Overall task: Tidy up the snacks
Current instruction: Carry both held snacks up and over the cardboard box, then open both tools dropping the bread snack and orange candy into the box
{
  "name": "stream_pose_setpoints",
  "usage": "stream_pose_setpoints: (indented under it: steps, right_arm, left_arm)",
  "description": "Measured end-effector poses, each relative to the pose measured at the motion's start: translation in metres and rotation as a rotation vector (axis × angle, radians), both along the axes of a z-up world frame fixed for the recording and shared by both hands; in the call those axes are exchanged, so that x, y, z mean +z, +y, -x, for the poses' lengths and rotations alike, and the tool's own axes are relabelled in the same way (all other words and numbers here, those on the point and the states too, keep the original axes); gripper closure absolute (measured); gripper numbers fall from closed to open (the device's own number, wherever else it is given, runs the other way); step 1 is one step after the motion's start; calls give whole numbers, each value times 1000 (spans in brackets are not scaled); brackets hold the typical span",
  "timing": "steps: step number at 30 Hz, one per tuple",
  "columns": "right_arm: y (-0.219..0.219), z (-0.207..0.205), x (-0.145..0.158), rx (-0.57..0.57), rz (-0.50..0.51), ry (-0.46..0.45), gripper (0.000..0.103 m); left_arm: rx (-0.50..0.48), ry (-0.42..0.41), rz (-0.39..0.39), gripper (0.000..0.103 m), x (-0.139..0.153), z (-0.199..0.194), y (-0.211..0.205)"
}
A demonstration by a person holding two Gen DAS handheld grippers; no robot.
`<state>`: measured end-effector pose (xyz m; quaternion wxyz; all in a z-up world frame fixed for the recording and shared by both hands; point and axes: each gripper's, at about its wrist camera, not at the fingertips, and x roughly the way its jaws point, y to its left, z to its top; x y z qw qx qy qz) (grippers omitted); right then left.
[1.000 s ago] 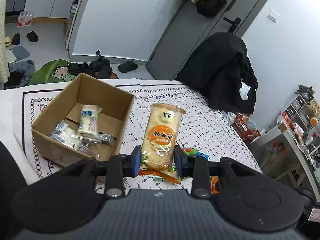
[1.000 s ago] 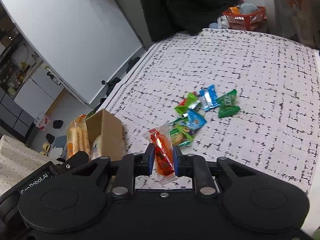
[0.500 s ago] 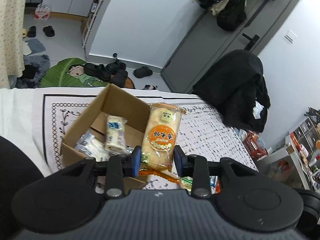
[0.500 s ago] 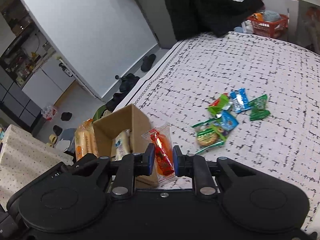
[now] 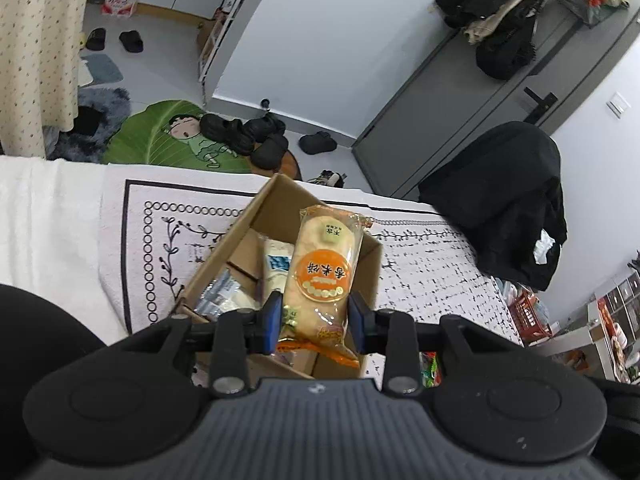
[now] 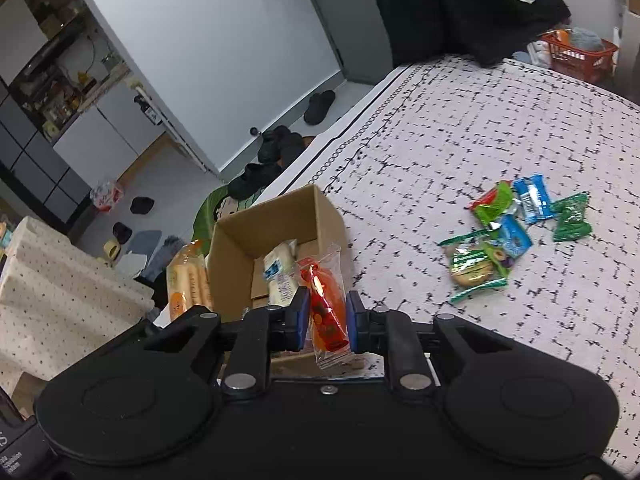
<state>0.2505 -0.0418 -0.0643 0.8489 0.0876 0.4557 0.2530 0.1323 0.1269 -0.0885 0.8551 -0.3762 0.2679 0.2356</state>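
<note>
Left wrist: left gripper point(image 5: 314, 316) clamps rice cracker pack point(image 5: 324, 272), long axis pointing forward, directly over open cardboard box point(image 5: 236, 236).

Right wrist: right gripper point(image 6: 328, 318) pinches red snack packet point(image 6: 324, 304); box ahead-left, its near edge just below. Loose snacks point(image 6: 516, 224) well apart, right.

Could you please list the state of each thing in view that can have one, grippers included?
left gripper: shut on the rice cracker pack.
rice cracker pack: sealed, held above the box.
right gripper: shut on the red snack packet.
red snack packet: sealed, held at the box's near edge.
cardboard box: open-topped, partly filled.
white snack pack: lying inside the box.
loose candies: scattered on the tablecloth, outside the box.
</note>
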Motion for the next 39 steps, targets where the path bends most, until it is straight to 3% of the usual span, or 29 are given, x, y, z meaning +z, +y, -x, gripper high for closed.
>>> stream_pose_setpoints:
  steps: [17,24,31,34,36,39]
  right_arm:
    - [49,-7,-11,53,36,24,84]
    - [58,-13,-18,48,44,38,84]
    - [71,-15,-17,56,28,39,84]
    - [74,-16,-15,61,16,35,80]
    - [72,-16,-13,56,7,31,69]
    - [66,-14,-11,56,5,26,65]
  left_arm:
    - [9,10,117,69,-27,-6,37]
    - [56,48,151,58,-33,-6,48]
    - [83,55,132,43,-27,0,53]
    - [92,60,133,41,-27,3,55]
    - [93,64,137,40,-27,3,56]
    - [85,73,130,39,-25,2,55]
